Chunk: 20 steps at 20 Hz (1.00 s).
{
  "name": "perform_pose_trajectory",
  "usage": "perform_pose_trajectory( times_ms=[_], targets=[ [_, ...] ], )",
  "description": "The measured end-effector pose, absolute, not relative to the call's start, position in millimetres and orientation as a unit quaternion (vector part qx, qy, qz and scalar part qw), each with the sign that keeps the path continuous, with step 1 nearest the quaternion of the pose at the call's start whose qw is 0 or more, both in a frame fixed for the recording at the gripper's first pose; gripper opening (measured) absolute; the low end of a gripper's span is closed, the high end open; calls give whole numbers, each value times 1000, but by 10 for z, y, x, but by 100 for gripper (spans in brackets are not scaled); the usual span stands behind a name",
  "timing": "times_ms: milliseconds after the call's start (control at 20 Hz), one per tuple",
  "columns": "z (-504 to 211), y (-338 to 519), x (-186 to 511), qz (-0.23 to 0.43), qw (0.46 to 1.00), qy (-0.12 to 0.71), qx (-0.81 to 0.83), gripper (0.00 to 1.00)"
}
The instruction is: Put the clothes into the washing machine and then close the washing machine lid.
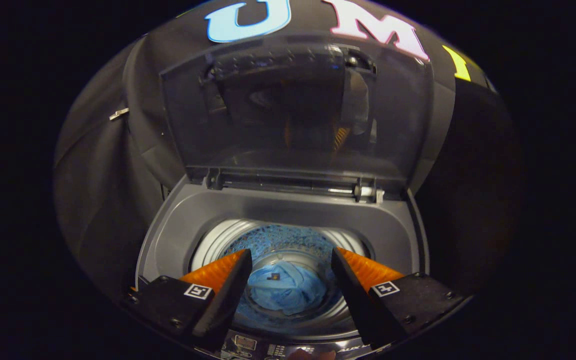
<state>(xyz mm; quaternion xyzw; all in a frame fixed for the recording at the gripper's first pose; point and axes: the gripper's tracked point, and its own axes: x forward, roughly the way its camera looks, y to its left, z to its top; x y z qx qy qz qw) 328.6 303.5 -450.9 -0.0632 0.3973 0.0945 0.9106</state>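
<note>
A top-loading washing machine [288,205] with a grey top rim lies below me, its round drum open. A blue piece of clothing [285,290] is bundled at the bottom of the drum, seen between my fingers and well below them. The see-through lid [293,110] stands upright behind the opening, hinged at the rear rim. My gripper [291,256] hovers over the front part of the opening, open, with nothing between its fingers.
The machine's control strip [278,347] runs along the front edge under the fingers. The dark cloth wall [103,165] of the booth closes in behind and to both sides of the machine.
</note>
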Motion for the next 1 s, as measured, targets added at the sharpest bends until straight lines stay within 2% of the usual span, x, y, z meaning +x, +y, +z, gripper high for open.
perform_pose_trajectory(
  times_ms=[450,700,1000],
  targets=[
    [-3197,3348,3286,155,942,295,-23,99],
    [-2397,3321,3564,153,962,227,-17,99],
    [-1762,3299,4117,138,977,161,-6,99]
  ],
)
